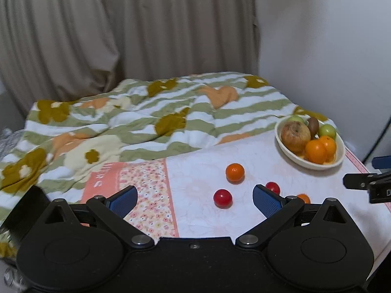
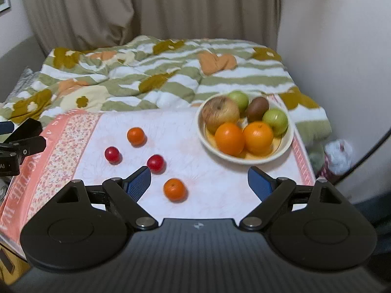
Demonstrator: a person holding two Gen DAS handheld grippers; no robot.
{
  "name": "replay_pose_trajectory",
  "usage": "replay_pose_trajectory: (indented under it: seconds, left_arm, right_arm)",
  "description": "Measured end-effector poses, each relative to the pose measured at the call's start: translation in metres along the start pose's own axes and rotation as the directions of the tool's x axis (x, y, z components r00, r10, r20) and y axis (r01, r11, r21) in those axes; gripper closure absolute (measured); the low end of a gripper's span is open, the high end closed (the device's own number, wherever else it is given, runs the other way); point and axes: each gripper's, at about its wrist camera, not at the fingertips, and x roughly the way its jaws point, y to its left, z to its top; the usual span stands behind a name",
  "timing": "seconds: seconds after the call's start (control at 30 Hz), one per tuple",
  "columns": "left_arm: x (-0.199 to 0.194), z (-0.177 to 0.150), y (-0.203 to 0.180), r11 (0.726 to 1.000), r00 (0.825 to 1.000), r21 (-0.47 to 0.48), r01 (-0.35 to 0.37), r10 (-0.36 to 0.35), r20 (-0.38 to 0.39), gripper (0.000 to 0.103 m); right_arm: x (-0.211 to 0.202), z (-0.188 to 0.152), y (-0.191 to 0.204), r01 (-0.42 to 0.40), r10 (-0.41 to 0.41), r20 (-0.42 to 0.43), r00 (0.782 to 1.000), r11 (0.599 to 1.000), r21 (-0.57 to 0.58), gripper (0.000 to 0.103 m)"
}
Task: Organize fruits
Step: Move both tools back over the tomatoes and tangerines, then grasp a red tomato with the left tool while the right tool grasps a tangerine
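A cream bowl [image 2: 244,157] [image 1: 315,164] at the right of the pink cloth holds a wrinkled apple [image 2: 220,113], two oranges [image 2: 258,134], two green fruits and a kiwi. Loose on the cloth lie two small oranges [image 2: 135,135] [image 2: 174,189] and two red fruits [image 2: 112,153] [image 2: 155,162]. My right gripper [image 2: 199,183] stands open above the cloth, the near small orange just ahead between its blue pads. My left gripper [image 1: 195,199] is open too, with a red fruit [image 1: 222,197] just ahead between its pads; nothing is gripped.
A rumpled green, white and orange floral quilt [image 1: 136,112] covers the bed behind the cloth. Beige curtains hang at the back, a white wall at the right. A white bag [image 2: 339,156] lies beside the bed at the right.
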Motion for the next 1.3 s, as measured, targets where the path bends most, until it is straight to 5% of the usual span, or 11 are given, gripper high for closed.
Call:
replay_pose_trajectory:
  seconds: [0.57, 0.7, 0.93, 1.1, 1.3]
  left_arm:
    - [0.106, -0.009, 0.01, 0.967, 0.972, 0.142, 0.214, -0.196, -0.129, 0.008]
    - [0.125, -0.011, 0.002, 0.958, 0.963, 0.159, 0.24, -0.214, -0.164, 0.025]
    - [0.148, -0.012, -0.01, 0.946, 0.951, 0.176, 0.271, -0.235, -0.201, 0.039]
    - [0.157, -0.014, -0.017, 0.938, 0.942, 0.184, 0.292, -0.249, -0.224, 0.063]
    - [0.16, -0.018, -0.018, 0.935, 0.94, 0.189, 0.298, -0.253, -0.229, 0.066]
  right_arm:
    - [0.08, -0.025, 0.041, 0.106, -0.095, -0.098, 0.991, 0.987, 0.118, 0.002]
    - [0.094, -0.029, 0.039, 0.105, -0.089, -0.115, 0.989, 0.985, 0.135, 0.003]
    - [0.108, -0.029, 0.036, 0.098, -0.079, -0.122, 0.989, 0.984, 0.151, 0.005]
    - [0.113, -0.029, 0.037, 0.099, -0.081, -0.129, 0.988, 0.986, 0.136, 0.011]
    - [0.118, -0.03, 0.037, 0.098, -0.079, -0.142, 0.987, 0.987, 0.131, 0.019]
